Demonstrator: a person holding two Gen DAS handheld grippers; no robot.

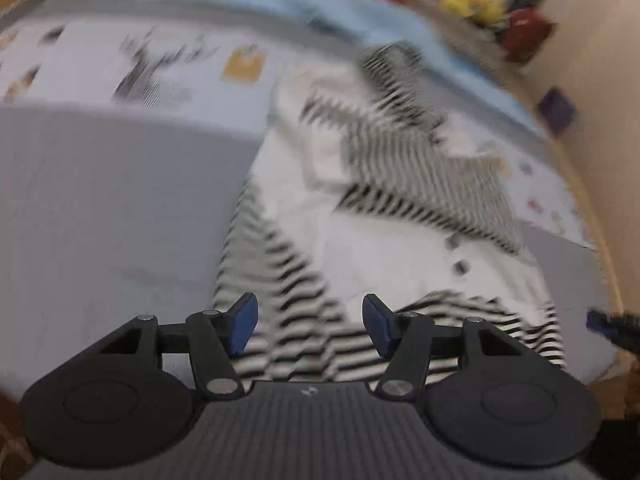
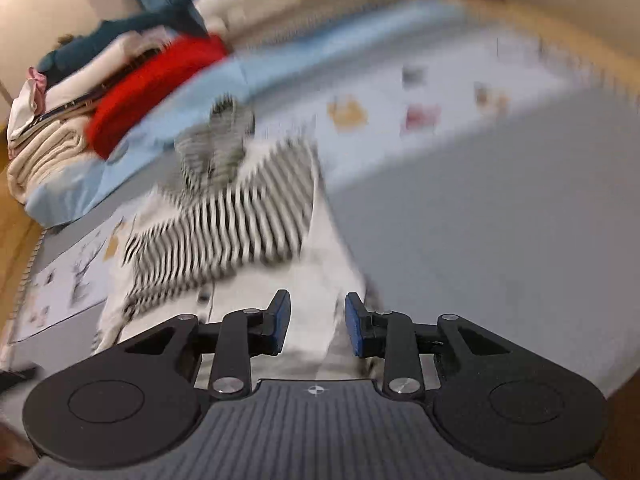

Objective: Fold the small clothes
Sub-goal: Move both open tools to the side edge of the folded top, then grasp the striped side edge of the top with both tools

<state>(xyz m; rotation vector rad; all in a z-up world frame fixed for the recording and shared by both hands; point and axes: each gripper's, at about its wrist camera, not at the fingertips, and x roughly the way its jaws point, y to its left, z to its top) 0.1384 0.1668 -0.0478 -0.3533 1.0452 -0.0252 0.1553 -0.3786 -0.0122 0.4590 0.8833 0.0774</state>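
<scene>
A small garment (image 1: pixel 400 168), white with black-and-white striped parts, lies rumpled on a grey mat (image 1: pixel 100 200). Both views are blurred by motion. My left gripper (image 1: pixel 309 308) hovers over the garment's near striped edge, open wide, with nothing between its blue pads (image 1: pixel 244 324). In the right wrist view the same garment (image 2: pixel 224 224) spreads ahead and to the left. My right gripper (image 2: pixel 317 304) stands partly open above the garment's white near end. White cloth shows in the gap, but the pads (image 2: pixel 354 330) do not press on it.
A stack of folded clothes (image 2: pixel 152 80) in red, cream and teal sits on a light blue blanket (image 2: pixel 192 104) at the far left. A white printed strip (image 1: pixel 120 60) borders the grey mat (image 2: pixel 480 240). Wooden floor (image 2: pixel 16 240) and a wall (image 1: pixel 592 120) flank it.
</scene>
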